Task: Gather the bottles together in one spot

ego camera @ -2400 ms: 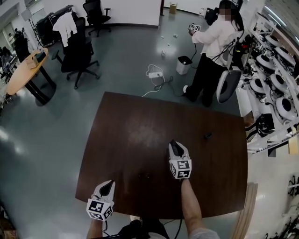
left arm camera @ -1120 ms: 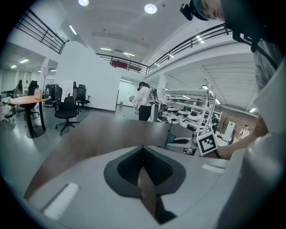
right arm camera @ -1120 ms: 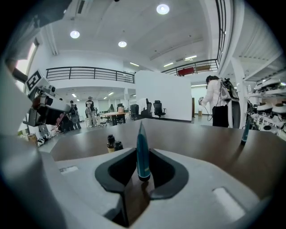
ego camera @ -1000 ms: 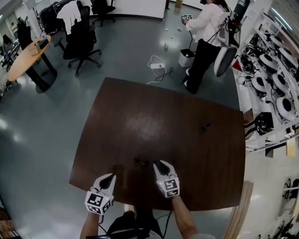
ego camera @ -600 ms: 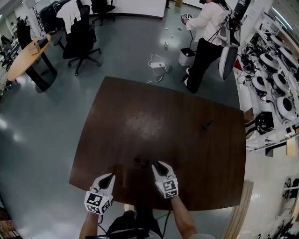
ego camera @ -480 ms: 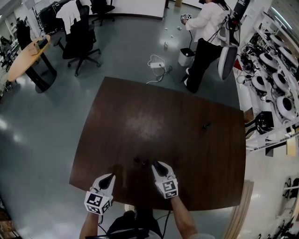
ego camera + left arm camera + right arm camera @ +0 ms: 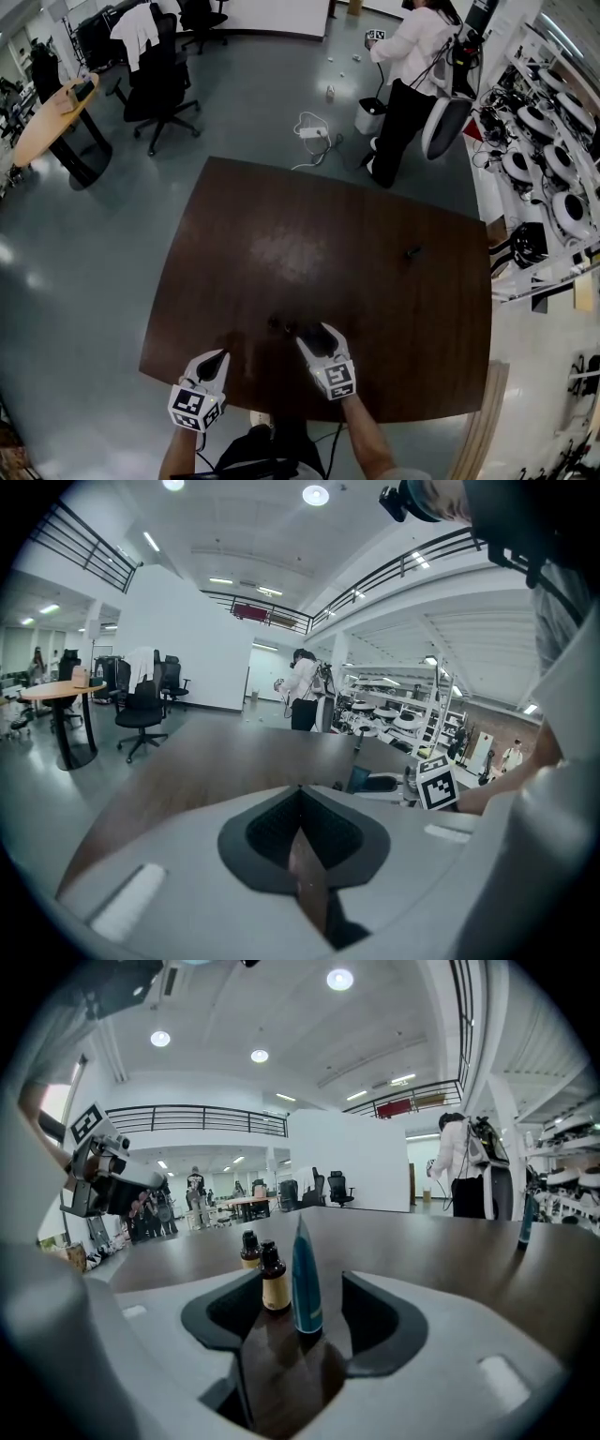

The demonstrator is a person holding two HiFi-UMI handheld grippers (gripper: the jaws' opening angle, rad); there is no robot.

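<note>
In the right gripper view a teal tube-shaped bottle (image 7: 306, 1274) stands upright on the dark table between the jaws of my right gripper (image 7: 302, 1290). Those jaws have just been opening, and the pads stand clear of the bottle on both sides. Two small brown dropper bottles (image 7: 274, 1279) (image 7: 249, 1249) stand right behind it, seen in the head view as dark specks (image 7: 276, 323) just ahead of the right gripper (image 7: 310, 334). Another teal bottle (image 7: 527, 1221) (image 7: 412, 251) stands alone far off to the right. My left gripper (image 7: 223, 356) (image 7: 300, 794) is shut and empty near the table's front edge.
The brown table (image 7: 328, 234) ends close behind both grippers. A person (image 7: 412, 56) stands beyond its far edge beside a white bin (image 7: 368, 117) and a floor cable. Office chairs (image 7: 155, 84) and a round wooden table (image 7: 47, 117) stand at the left, equipment shelves (image 7: 553, 169) at the right.
The right gripper came back and left across the table to the two small bottles, then its jaws spread wide. The left gripper stayed where it was.
</note>
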